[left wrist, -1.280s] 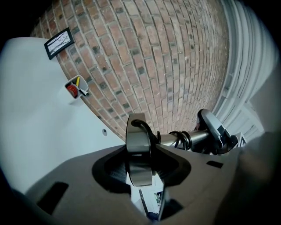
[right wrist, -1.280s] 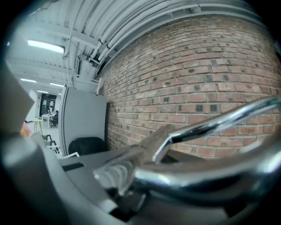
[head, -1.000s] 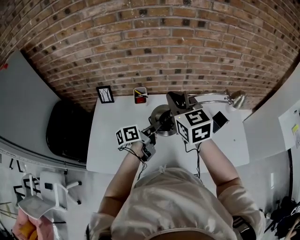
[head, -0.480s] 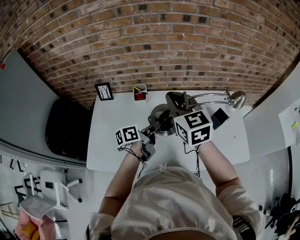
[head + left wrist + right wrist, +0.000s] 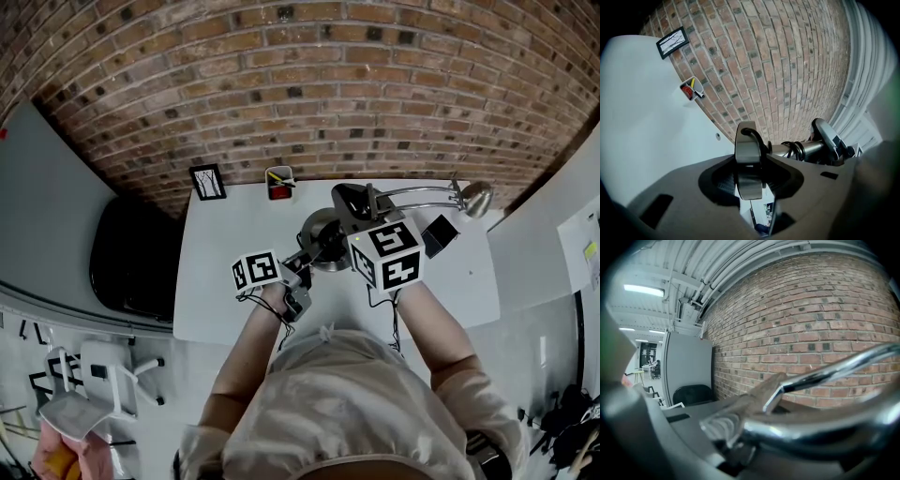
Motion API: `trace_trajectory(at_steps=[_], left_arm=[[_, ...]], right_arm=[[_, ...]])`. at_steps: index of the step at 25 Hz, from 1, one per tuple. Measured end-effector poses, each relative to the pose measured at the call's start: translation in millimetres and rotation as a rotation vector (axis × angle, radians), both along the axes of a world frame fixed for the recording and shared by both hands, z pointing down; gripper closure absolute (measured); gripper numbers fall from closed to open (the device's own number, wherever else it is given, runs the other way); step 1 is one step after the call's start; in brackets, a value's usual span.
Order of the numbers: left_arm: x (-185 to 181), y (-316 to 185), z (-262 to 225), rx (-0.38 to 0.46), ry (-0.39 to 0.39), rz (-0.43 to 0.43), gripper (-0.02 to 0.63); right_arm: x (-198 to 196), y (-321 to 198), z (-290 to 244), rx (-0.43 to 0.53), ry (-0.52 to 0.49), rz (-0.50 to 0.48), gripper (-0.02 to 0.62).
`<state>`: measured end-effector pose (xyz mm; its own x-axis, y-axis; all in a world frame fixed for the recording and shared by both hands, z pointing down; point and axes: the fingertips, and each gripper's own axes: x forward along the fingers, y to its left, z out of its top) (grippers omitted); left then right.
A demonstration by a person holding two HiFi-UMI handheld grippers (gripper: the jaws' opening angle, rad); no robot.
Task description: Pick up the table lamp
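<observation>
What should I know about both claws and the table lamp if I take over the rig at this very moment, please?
Left claw: shut on the rim of the lamp base.
Right claw: shut on the chrome lamp arm.
Lamp: over the middle of the white table, with the lamp head out at the right end of the arm.
Done: both grips are on.
Left: the lift. I cannot tell whether the base is clear of the table yet. Probably raise both hands together, keeping the lamp level.

Pale short-sleeve top (image 5: 347, 403); hand-held grippers (image 5: 314, 251) (image 5: 361, 208) w/ b&w marker cubes (image 5: 257, 270) (image 5: 387, 251).
</observation>
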<state>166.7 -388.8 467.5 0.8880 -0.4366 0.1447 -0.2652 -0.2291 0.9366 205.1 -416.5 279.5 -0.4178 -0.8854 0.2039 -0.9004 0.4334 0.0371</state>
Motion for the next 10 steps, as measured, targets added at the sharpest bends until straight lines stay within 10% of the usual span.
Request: trace_trajectory(at_steps=[10], left_arm=[[-1.7,-5.9,-1.3,-0.002,0.001,-0.002,0.457]], right_arm=[[-1.8,-4.9,-2.1,0.004,0.003,0.004,0.565]])
